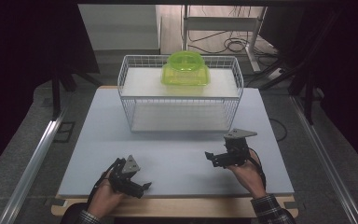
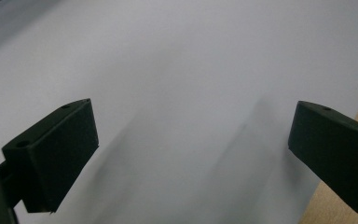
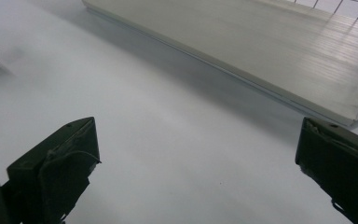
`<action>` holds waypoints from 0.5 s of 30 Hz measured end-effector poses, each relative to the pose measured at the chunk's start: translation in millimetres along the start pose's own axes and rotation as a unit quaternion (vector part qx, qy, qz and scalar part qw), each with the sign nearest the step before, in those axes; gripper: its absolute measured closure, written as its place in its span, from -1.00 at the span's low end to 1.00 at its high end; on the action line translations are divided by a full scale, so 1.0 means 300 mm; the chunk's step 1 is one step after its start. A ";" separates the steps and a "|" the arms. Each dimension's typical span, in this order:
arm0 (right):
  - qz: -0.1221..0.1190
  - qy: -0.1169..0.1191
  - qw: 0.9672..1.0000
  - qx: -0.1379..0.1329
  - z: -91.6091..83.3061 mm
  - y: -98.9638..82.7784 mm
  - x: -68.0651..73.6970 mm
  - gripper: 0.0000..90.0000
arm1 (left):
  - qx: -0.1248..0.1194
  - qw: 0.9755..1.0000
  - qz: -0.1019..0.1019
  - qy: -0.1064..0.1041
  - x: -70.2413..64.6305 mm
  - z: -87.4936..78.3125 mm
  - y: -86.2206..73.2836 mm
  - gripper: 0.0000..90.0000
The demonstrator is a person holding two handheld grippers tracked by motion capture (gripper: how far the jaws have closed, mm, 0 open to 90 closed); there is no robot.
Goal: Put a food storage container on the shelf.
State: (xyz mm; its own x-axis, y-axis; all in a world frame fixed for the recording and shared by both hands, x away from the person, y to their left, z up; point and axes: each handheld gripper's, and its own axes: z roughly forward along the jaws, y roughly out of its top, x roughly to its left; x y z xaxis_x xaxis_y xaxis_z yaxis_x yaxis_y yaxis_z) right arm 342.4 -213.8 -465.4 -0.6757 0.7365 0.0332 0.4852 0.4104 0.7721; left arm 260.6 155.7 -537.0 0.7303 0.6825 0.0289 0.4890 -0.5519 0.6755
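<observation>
One white wire basket (image 1: 181, 95) stands at the far middle of the pale tabletop (image 1: 177, 163), and one green plastic container (image 1: 185, 70) sits inside it on a raised white shelf. Two grippers rest near the front edge: the left gripper (image 1: 145, 186) and the right gripper (image 1: 209, 157), well apart from the basket, each with fingers spread and holding nothing. In the right gripper view the basket's lower board is cut off.
</observation>
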 end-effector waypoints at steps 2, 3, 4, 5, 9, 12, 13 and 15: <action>0.002 0.000 1.000 0.000 -0.003 -0.005 0.000 -1.00 | 0.000 1.000 0.000 0.000 0.000 0.000 0.000 -0.97; 0.003 -0.001 1.000 0.001 -0.005 -0.007 0.000 -1.00 | -0.001 1.000 0.000 0.000 0.000 0.000 0.000 -0.97; 0.003 -0.001 1.000 0.001 -0.007 -0.009 -0.001 -1.00 | 0.000 1.000 0.000 0.000 0.000 0.000 0.000 -0.97; 0.004 -0.001 1.000 0.001 -0.009 -0.012 -0.001 -1.00 | 0.000 1.000 0.000 0.000 0.000 0.000 0.000 -0.97; 0.005 -0.004 1.000 0.003 -0.019 -0.023 -0.004 -1.00 | -0.001 1.000 0.000 0.001 0.001 -0.001 0.000 -0.97; 0.005 -0.007 1.000 0.007 -0.026 -0.034 -0.007 -1.00 | -0.001 1.000 -0.001 0.001 0.001 -0.001 0.000 -0.97; 0.004 -0.007 1.000 0.007 -0.028 -0.038 -0.008 -1.00 | -0.001 1.000 -0.001 0.001 0.001 -0.001 0.000 -0.97; 0.004 -0.008 1.000 0.009 -0.032 -0.048 -0.011 -1.00 | -0.001 1.000 -0.001 0.001 0.001 -0.002 0.000 -0.97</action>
State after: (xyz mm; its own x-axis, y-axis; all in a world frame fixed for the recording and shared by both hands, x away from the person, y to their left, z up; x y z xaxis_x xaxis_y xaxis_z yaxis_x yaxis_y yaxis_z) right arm 332.4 -227.4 -470.6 -0.6627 0.7484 0.0279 0.5004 0.4147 0.7600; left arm 260.6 156.3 -536.7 0.7288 0.6841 0.0292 0.4888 -0.5497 0.6775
